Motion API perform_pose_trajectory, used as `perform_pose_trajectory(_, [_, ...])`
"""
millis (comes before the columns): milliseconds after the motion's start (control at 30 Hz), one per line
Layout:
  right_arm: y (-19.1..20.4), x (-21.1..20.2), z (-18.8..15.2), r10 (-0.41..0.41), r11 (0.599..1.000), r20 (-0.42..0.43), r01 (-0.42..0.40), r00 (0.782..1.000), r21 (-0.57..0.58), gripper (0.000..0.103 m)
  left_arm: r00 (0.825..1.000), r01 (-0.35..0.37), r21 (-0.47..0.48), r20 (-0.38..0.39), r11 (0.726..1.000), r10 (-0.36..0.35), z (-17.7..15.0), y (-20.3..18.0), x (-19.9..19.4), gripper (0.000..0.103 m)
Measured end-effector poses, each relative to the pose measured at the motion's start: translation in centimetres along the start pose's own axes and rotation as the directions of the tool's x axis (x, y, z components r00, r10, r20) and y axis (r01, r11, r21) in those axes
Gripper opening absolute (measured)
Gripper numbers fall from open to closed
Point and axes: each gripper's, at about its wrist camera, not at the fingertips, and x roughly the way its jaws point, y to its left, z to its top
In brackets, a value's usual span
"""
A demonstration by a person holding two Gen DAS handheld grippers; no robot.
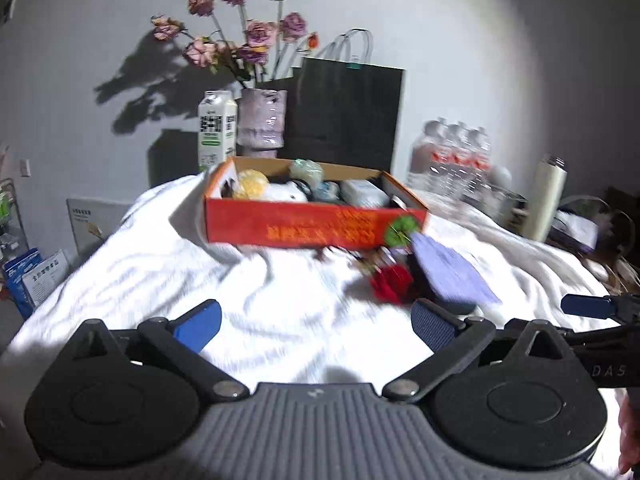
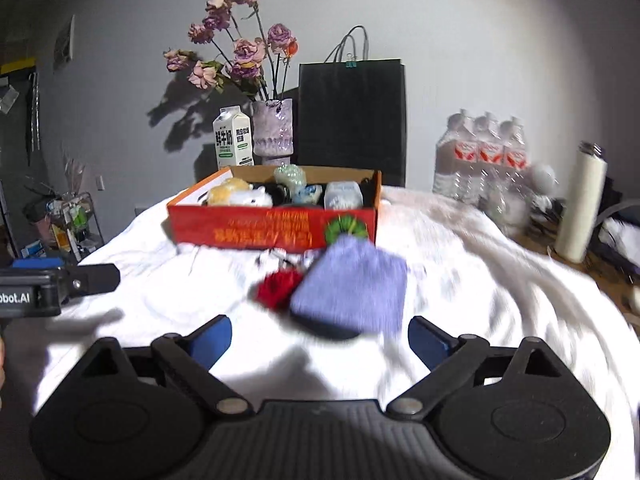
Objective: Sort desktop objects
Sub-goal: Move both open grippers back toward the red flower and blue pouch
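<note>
A rumpled white cloth (image 2: 460, 264) covers the desk under a grey wall. On it the red box (image 2: 272, 226), already part-filled, is the landmark. Just in front of its right end lies the lilac knitted pouch (image 2: 352, 288), the red flower (image 2: 278, 286) touching its left side. The right gripper (image 2: 320, 338) faces the pouch squarely, jaws wide and empty; the left gripper (image 1: 316, 322), equally wide, sits further left.

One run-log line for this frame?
left gripper open, empty | right gripper open, empty | purple pouch, red item outside orange box
</note>
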Motion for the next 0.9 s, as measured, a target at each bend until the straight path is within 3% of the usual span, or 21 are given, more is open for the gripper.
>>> perform_pose_trajectory(133, [0.1,-3.1,-3.8,0.023,0.999,0.028,-0.024,0.999,0.028,0.103,0.996,0.088,0.070,-0.009,0.994,-0.088,-1.9,-0.8,-2.0,0.103])
perform_pose_trajectory(267, [-0.2,-4.4,-5.4,0.029,0.999,0.047,-0.031,0.998,0.042,0.103,0.986,0.169,0.082,-0.020,0.982,-0.168,-2.6,-1.8,-1.8,0.103])
perform_pose_trajectory(400, [-1.1,-4.2,-4.9,-0.001,0.997,0.057,-0.003,0.998,0.071,0.103,0.991,0.132,0.060,-0.020,0.989,-0.131,-2.9,-2.2,-1.2,0.103])
perform_pose_trajectory(633, [-1.9,-3.8,-5.4,-0.001,0.995,0.051,-0.004,0.999,0.099,0.103,0.990,0.138,0.058,-0.024,0.989,-0.136,-3.4,-2.1,0.2,0.103])
perform_pose_trajectory(800, [-3.1,-1.5,-4.8,0.018,0.995,0.038,-0.022,0.999,0.100,0.099,0.993,0.117,0.072,-0.005,0.991,-0.117,-2.0,-2.2,4.6,0.103])
perform_pose_trajectory(900, [-4.0,1.5,-3.1,0.031,0.995,0.029,-0.034,0.999,0.093,0.097,0.991,0.124,0.051,-0.049,0.991,-0.121,-0.7,-2.6,9.0,0.097])
